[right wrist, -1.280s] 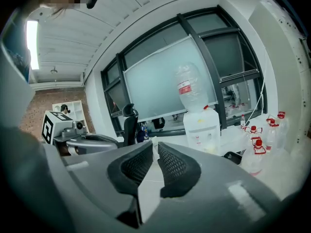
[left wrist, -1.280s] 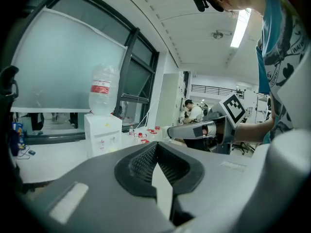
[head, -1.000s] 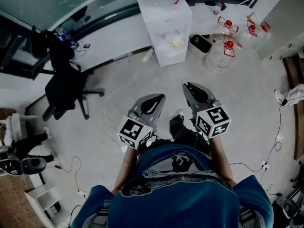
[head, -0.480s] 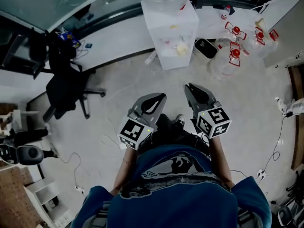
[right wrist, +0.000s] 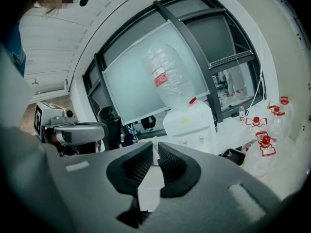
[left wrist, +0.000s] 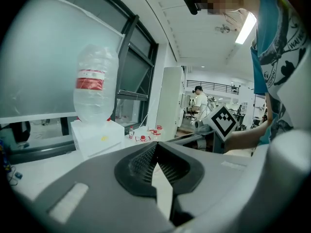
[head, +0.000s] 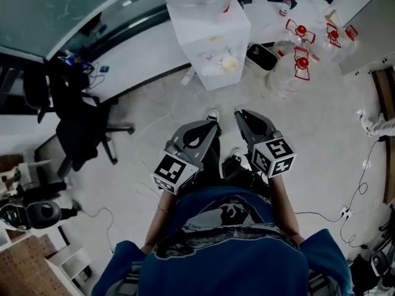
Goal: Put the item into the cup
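Neither a cup nor an item to put in one shows in any view. Both grippers are held side by side at waist height above the floor, in front of the person's blue shirt. My left gripper [head: 208,126] [left wrist: 155,144] has its black ribbed pads touching at the tips, with nothing between them. On my right gripper [head: 242,115] [right wrist: 155,142] a narrow slit stays between the pads, and it is empty. Each points toward the white water dispenser [head: 210,42] [right wrist: 192,123].
A big bottle [left wrist: 95,89] stands upside down on the dispenser. Several red-capped water jugs [head: 296,60] and a black bin [head: 262,55] sit on the floor to its right. An office chair [head: 80,128] is at left. Cables [head: 358,184] trail over the floor.
The person has stepped forward: a shoe now shows ahead of the grippers and the room has shifted in view. Both grippers keep the same pose and jaw setting.
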Tool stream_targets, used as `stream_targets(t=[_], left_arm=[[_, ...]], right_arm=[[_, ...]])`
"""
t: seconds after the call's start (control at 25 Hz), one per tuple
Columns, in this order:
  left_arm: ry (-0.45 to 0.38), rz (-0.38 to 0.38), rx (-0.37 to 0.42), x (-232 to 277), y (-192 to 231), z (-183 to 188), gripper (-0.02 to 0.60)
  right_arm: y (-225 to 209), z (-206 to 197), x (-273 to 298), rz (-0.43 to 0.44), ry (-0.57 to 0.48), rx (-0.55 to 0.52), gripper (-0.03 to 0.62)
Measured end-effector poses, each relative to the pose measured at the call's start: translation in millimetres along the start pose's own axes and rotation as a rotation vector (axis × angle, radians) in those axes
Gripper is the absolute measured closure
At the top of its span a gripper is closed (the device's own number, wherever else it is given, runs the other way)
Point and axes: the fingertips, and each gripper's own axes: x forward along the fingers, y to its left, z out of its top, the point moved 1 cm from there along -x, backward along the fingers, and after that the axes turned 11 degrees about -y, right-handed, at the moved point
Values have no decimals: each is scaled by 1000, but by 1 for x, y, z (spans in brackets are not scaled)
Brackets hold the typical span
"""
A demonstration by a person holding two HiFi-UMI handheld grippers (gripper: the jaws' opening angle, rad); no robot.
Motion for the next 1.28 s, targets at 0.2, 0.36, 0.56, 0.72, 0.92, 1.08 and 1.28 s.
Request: stream_targets(t=[0.2, 0.36, 0.56, 0.72, 0.92, 1.08, 1.28], left_arm=[[14, -63, 49, 29, 49, 12, 568], [23, -138, 51, 48, 86, 20, 568], [40, -212, 45, 69, 124, 13, 568], [69, -261, 46, 82, 146, 4, 568], [110, -300, 53, 89, 165, -5, 568], [131, -300, 35, 96, 175, -9, 568], [126, -304, -1, 109, 178, -13, 569]], right_arm=[[-32, 2, 47, -78, 21, -9, 559], [-64, -2, 91, -148, 33, -34, 559], [-109, -24, 143, -231, 63, -23, 559], [-143, -45, 179, -280, 95, -1, 559], [-185, -82, 216, -351, 137, 44, 559], [-219, -115, 237, -410, 175, 88, 559], [-248, -151, 257, -469, 189, 157, 559]])
